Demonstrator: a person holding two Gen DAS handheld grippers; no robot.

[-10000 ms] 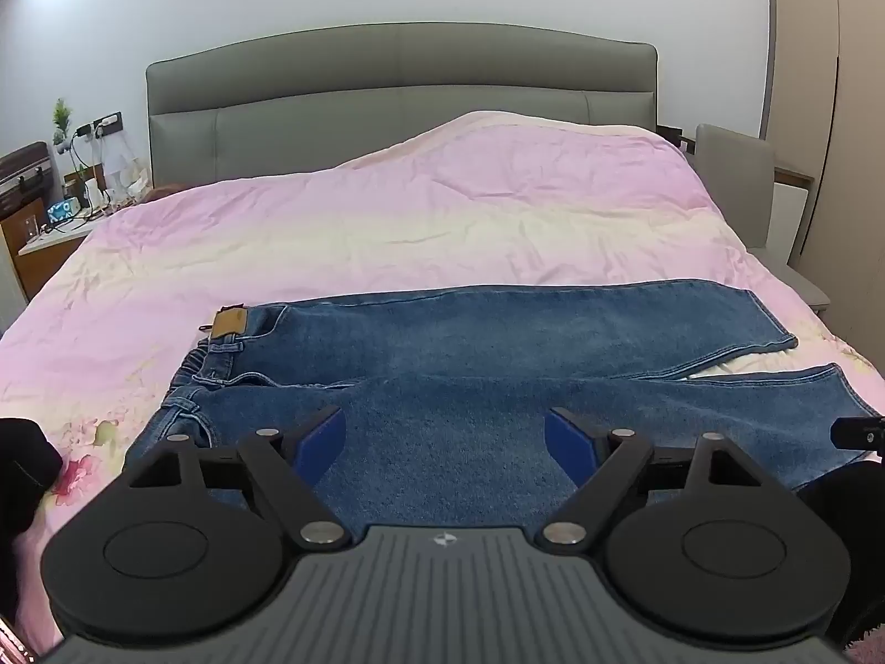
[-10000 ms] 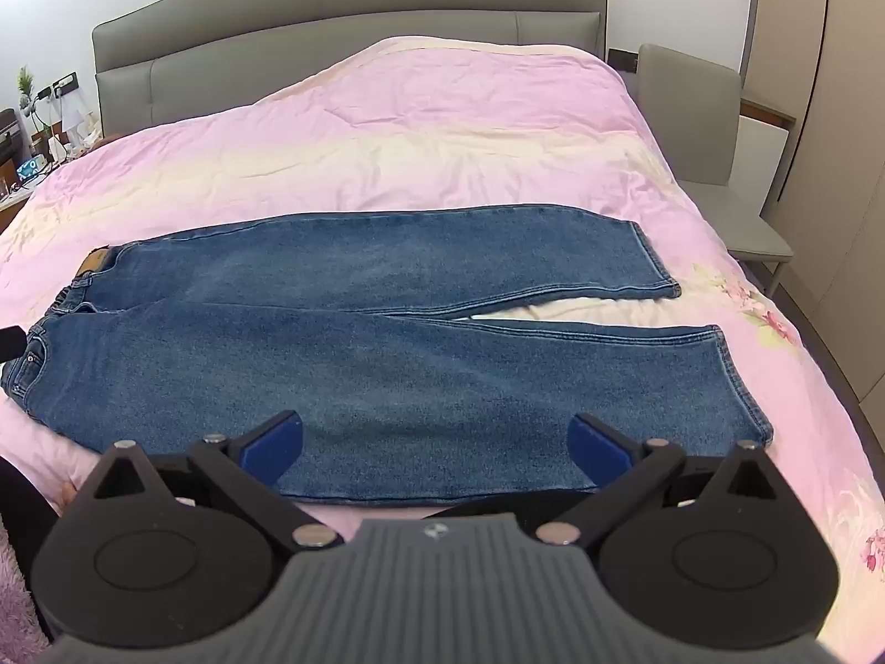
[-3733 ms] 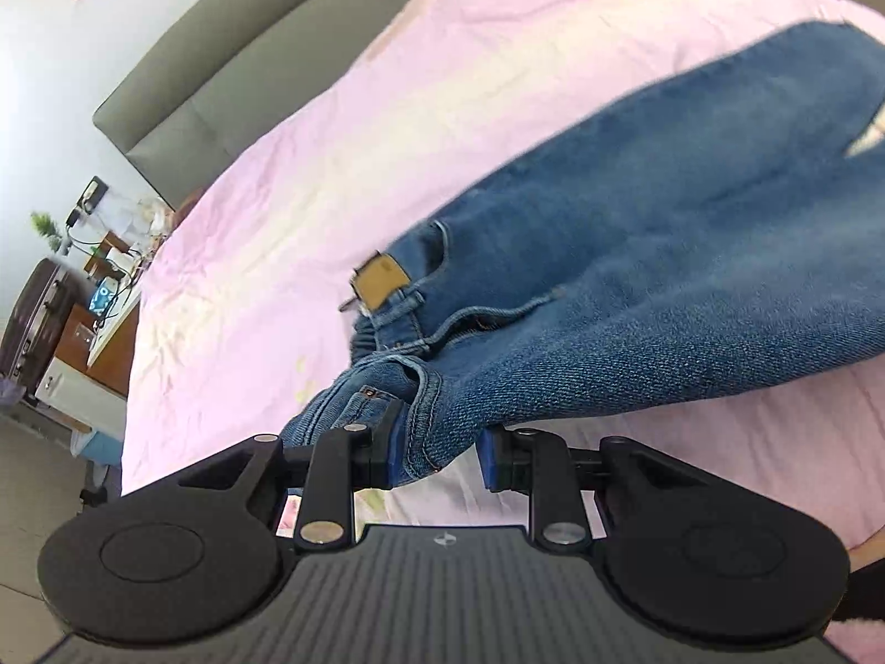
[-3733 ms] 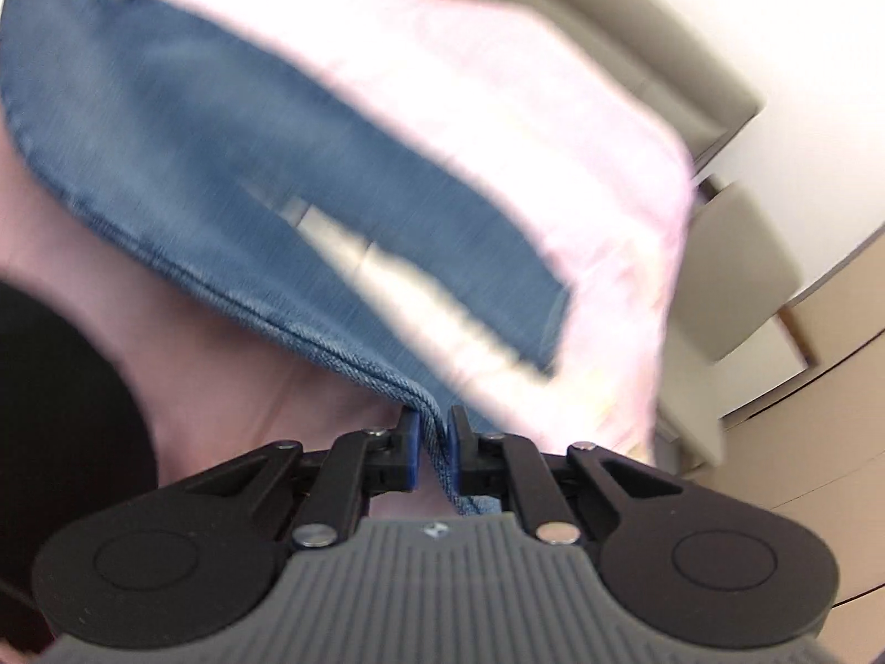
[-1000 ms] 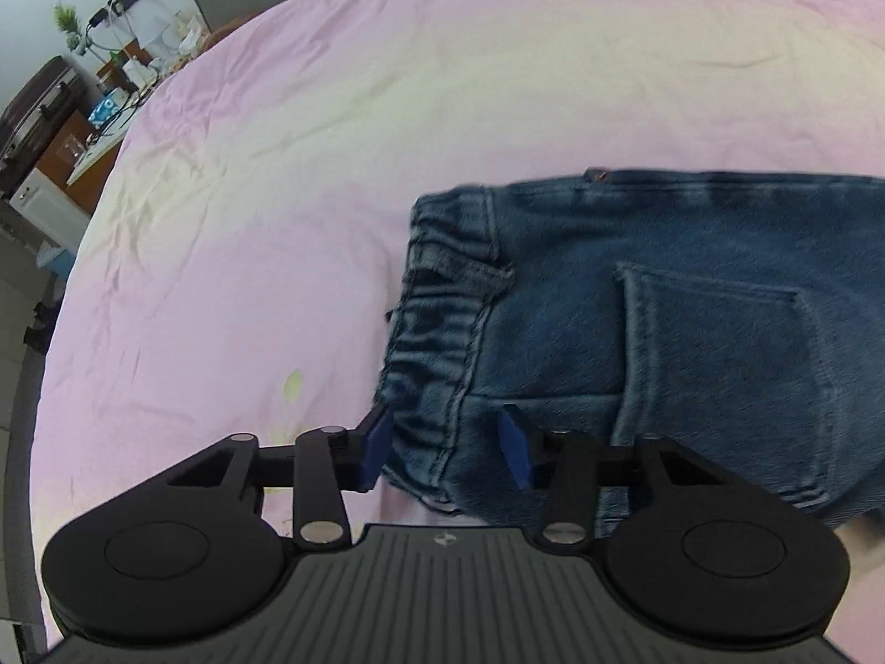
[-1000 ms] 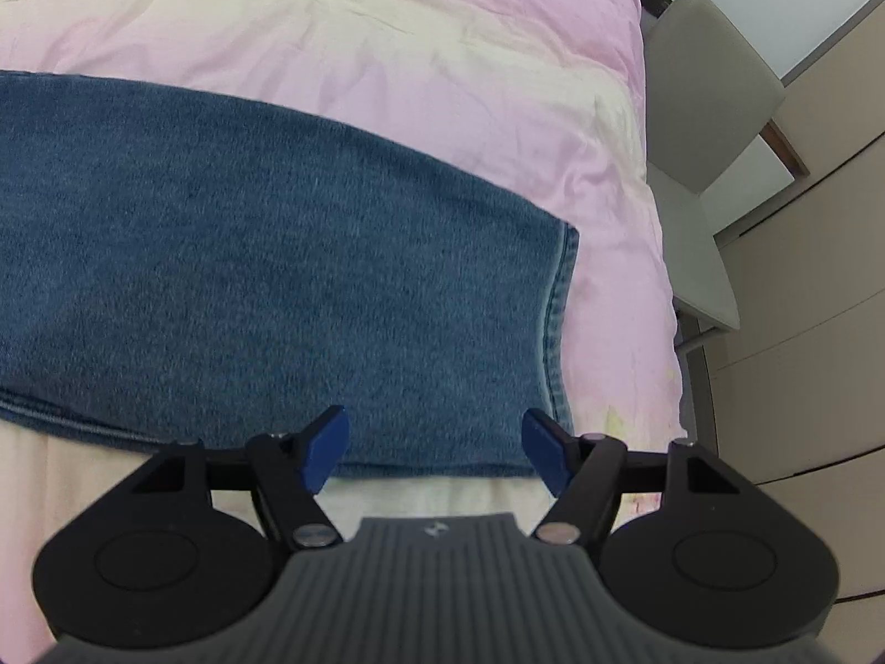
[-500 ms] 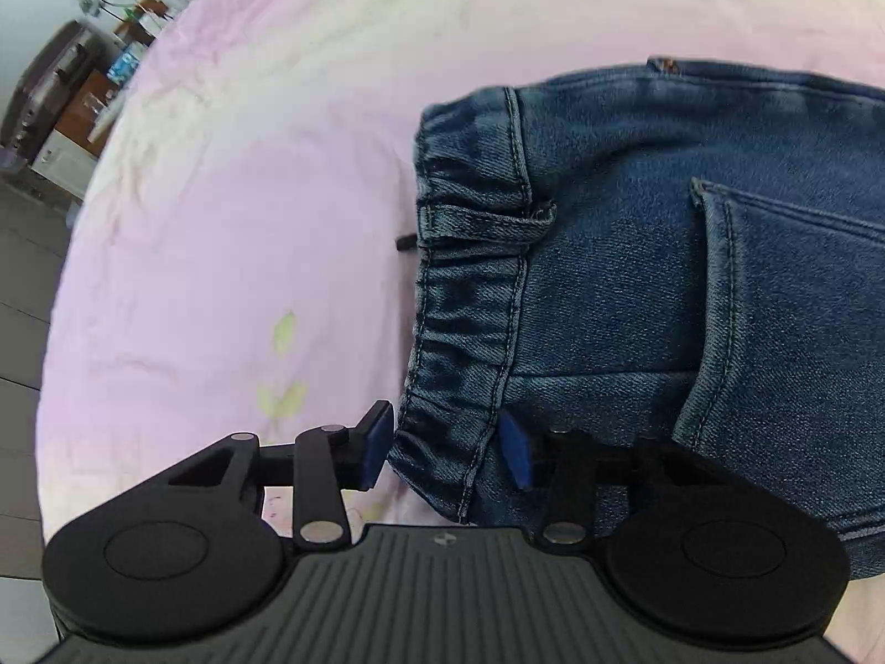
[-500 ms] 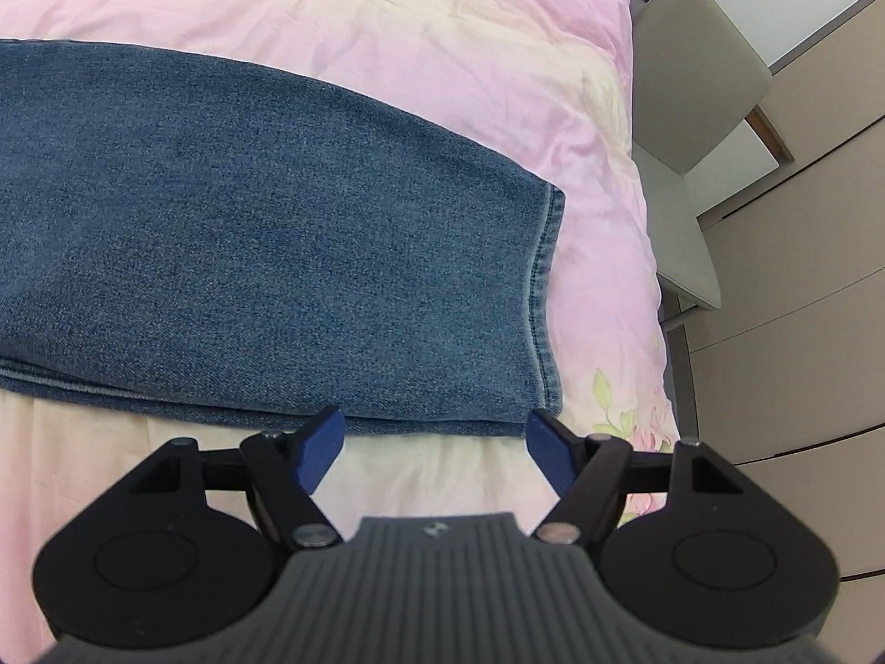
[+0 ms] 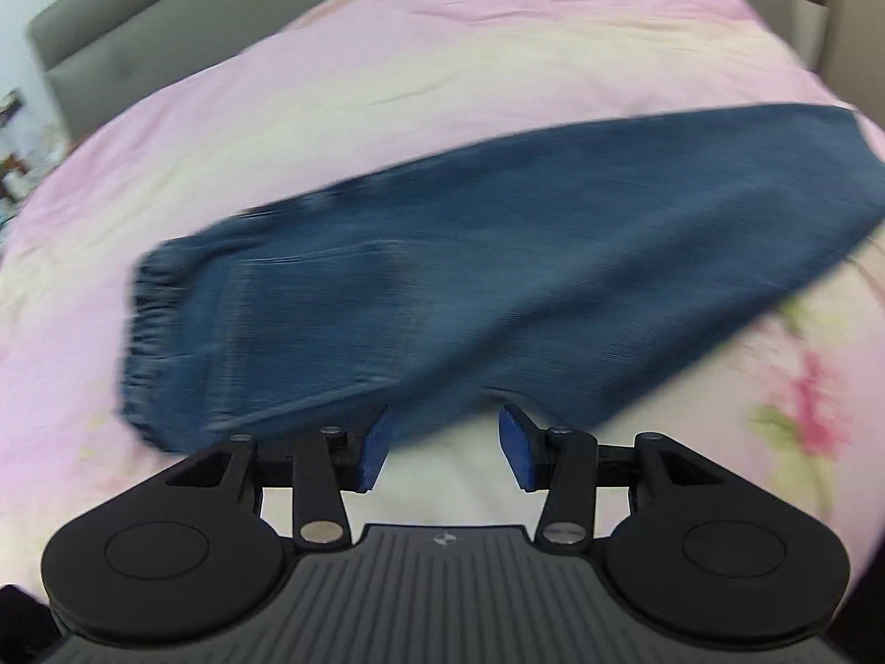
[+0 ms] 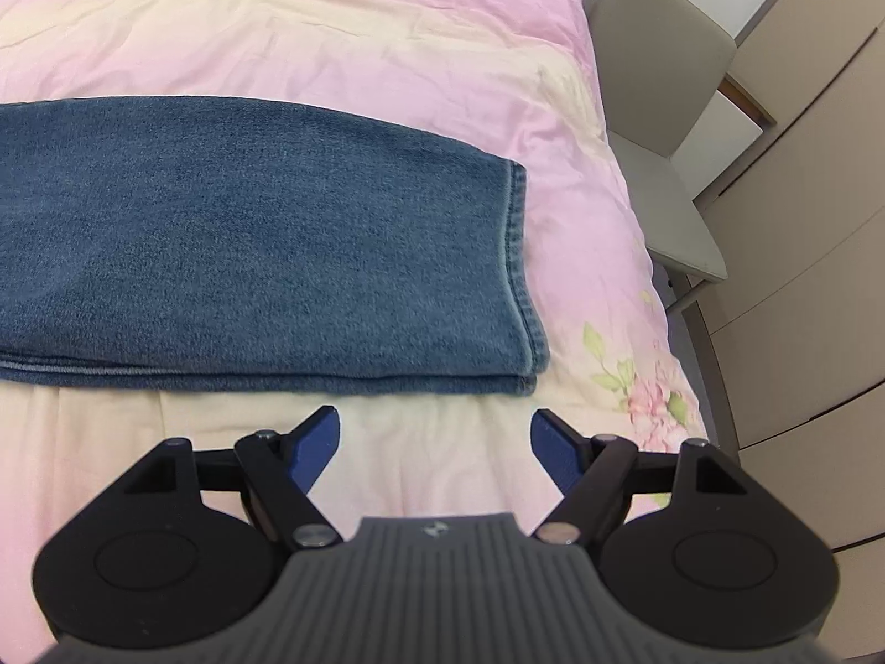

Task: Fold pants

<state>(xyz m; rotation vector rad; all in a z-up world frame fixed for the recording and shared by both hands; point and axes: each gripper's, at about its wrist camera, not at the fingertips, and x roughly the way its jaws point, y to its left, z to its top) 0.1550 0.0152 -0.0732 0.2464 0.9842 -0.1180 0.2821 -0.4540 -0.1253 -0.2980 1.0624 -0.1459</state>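
Note:
Blue jeans lie flat on the pink bed cover, folded lengthwise with one leg on the other. In the blurred left wrist view the elastic waistband is at the left and the leg hems at the far right. My left gripper stands open just before the jeans' near edge, nothing between its blue pads. In the right wrist view the stacked leg hems lie ahead. My right gripper is off the denim over bare cover, its jaws opening with nothing between them.
A grey headboard stands at the far end of the bed. A beige chair and wardrobe doors are close beside the bed's right edge. Pink floral cover lies around the jeans.
My left gripper swept away from the waistband toward the middle of the jeans' near edge and now has nothing between its pads. My right gripper drew back from the hem and spread wider.

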